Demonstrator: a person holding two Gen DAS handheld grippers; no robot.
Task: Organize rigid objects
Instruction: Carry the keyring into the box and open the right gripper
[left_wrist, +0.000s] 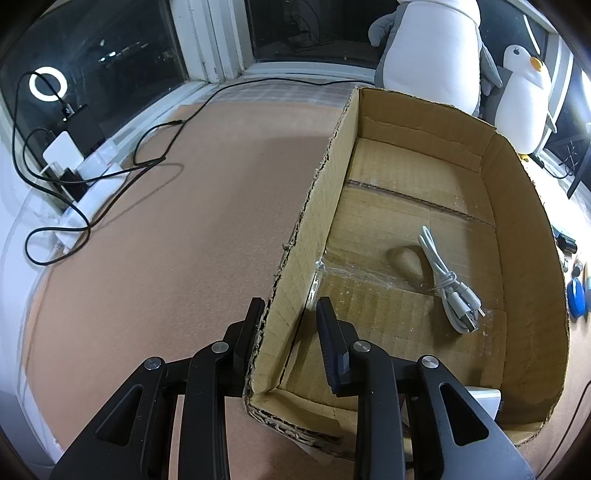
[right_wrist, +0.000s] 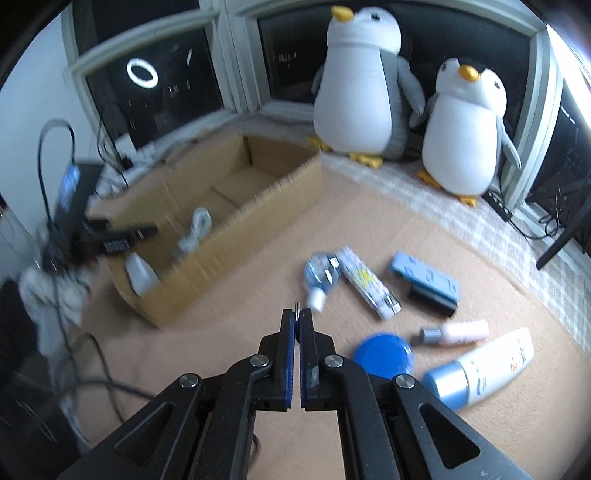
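An open cardboard box (left_wrist: 369, 140) holds a coiled white cable (left_wrist: 448, 284). My left gripper (left_wrist: 291, 314) is open and straddles the box's left wall near the front corner, one finger outside, one inside. The box also shows in the right wrist view (right_wrist: 258, 206), with the cable (right_wrist: 195, 229) and a white object (right_wrist: 140, 275) inside. My right gripper (right_wrist: 296, 314) is shut on a thin round metal disc (right_wrist: 297, 305), held above the mat. On the mat lie a blue lid (right_wrist: 382, 354), a sunscreen tube (right_wrist: 484, 369), a small pink bottle (right_wrist: 458, 330), a blue case (right_wrist: 424, 278), a patterned tube (right_wrist: 365, 282) and a small clear bottle (right_wrist: 319, 277).
Two plush penguins (right_wrist: 358, 85) stand by the window behind the box. Black cables (left_wrist: 147, 158) and a white power strip (left_wrist: 92, 184) lie at the mat's left. A ring light reflects in the window (left_wrist: 47, 84). My left gripper shows blurred at the box (right_wrist: 110, 240).
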